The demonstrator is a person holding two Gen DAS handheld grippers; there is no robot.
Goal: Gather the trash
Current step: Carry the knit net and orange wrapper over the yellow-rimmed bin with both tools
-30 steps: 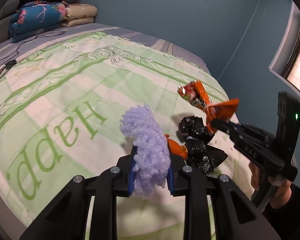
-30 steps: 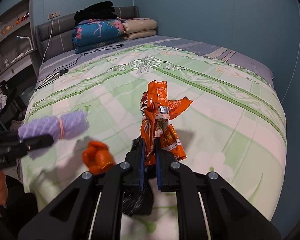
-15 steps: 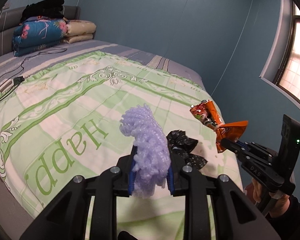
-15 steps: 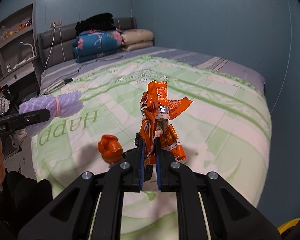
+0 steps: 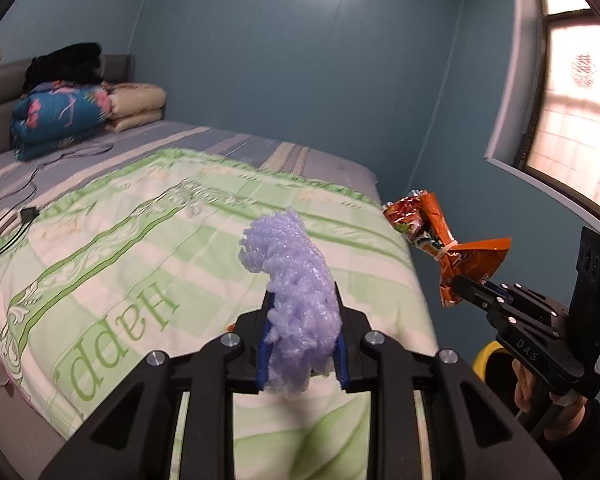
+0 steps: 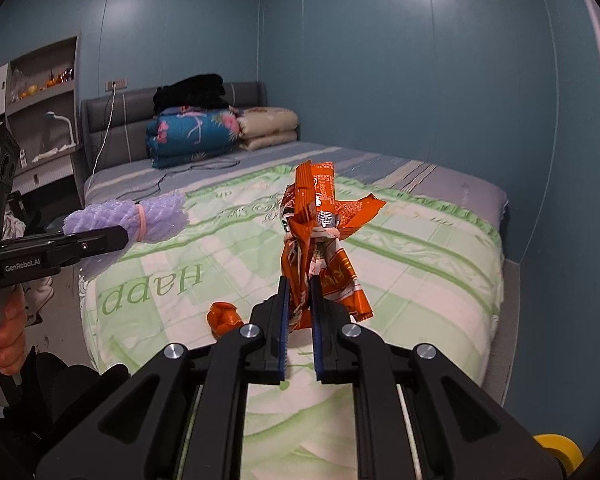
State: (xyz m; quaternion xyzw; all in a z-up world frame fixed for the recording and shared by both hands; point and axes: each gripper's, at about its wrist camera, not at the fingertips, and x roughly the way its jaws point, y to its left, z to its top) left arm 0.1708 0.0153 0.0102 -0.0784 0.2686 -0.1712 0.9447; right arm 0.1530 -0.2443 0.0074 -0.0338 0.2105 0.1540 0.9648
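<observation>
- Purple foam netting (image 5: 300,284), a bunched wad tied with a pink band, sits clamped between the blue pads of the left gripper (image 5: 300,344); it is held in the air above the near end of the bed (image 5: 112,240).
- Orange snack wrapper (image 6: 320,248), crumpled and cinched at its waist, is pinched low down by the right gripper (image 6: 299,328), whose jaws stand nearly together on the thin foil; it too hangs clear of the bedspread.
- One more piece of trash, a small orange crumpled wad (image 6: 222,316), lies on the green quilt near the foot edge, just left of the right gripper in its own view. Any other scraps would be hidden behind the gripper bodies; I cannot tell.
- Step in hand, as I judge it: both pieces are picked up and being carried off the bed, with nothing dropped yet.
- A yellow round object (image 6: 556,446) shows at the floor by the bed's near right corner; it may be a bin, but too little of it is visible to say.
- Next move calls for bringing each gripper over whatever container takes the trash and parting the jaws there. The netting is springy and may cling to the pads; the foil is slippery, so the pinch should hold until it is over the opening.
- After that, the orange wad on the quilt remains to be fetched.
</observation>
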